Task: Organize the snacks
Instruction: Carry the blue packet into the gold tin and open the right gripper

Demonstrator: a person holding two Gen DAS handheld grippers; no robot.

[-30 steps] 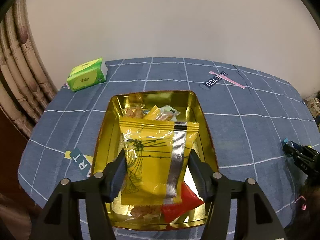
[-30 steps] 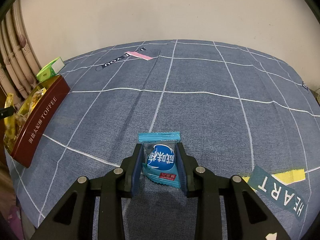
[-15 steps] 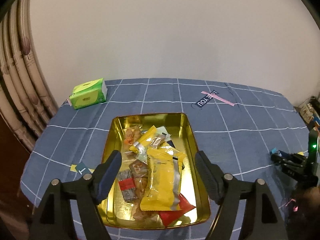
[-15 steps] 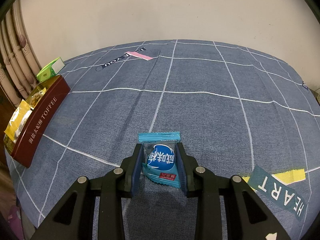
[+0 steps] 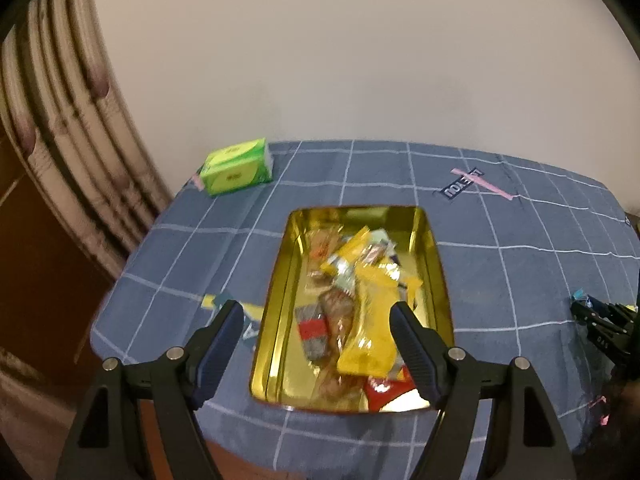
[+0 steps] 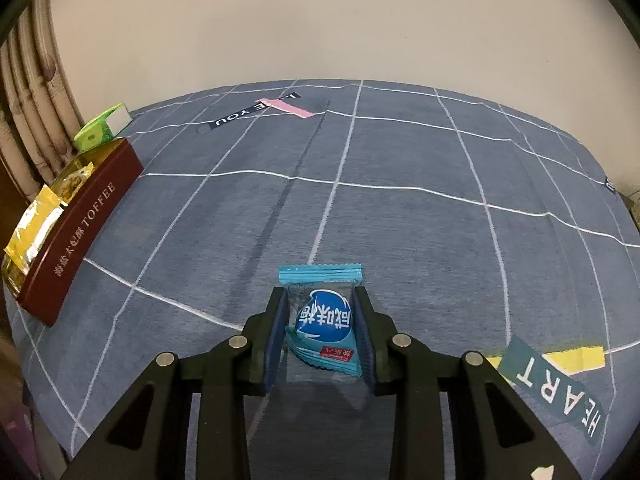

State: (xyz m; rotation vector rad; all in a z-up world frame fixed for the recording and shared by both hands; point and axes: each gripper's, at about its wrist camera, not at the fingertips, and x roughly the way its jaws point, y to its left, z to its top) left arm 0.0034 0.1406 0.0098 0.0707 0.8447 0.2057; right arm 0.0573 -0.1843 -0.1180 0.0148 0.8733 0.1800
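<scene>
Left gripper [image 5: 316,340] has its jaws spread wide, nothing in them, hanging over the gold tin [image 5: 280,292] of snacks at frame centre. Right gripper [image 6: 320,332], lower centre, pinches a blue candy packet [image 6: 322,320] above the table [image 6: 420,220].

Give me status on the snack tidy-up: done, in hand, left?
Done: several packets, including the big yellow packet, lie in the gold tin; the left gripper, whose jaws have just been opening, hangs empty above it. In hand: the right gripper pinches the blue candy packet on the tablecloth. Left: getting that one into the tin.
</scene>
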